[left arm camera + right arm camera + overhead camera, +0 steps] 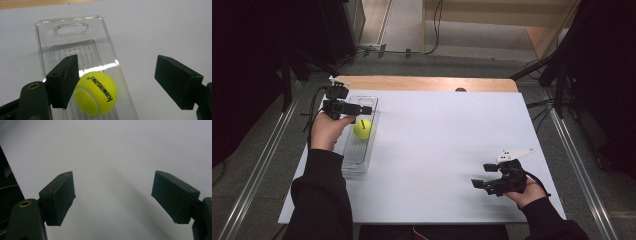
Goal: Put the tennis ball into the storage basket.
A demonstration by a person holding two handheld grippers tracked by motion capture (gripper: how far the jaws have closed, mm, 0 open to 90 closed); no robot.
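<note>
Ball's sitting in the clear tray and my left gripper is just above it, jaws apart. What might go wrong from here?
1. The tennis ball lies loose in the clear tray, nearer one wall; a nudge may roll it along the ribbed floor.
2. The left gripper is open, with one jaw overlapping the ball's edge in its own view. Moving away sideways might clip the ball or the tray wall.
3. The tray looks light; a bump could slide it on the white table.

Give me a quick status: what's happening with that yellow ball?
Left tool open above ball, not gripping. Ball sits in clear tray. Right tool open, holds nothing, over bare table. Nothing in the way.
</note>
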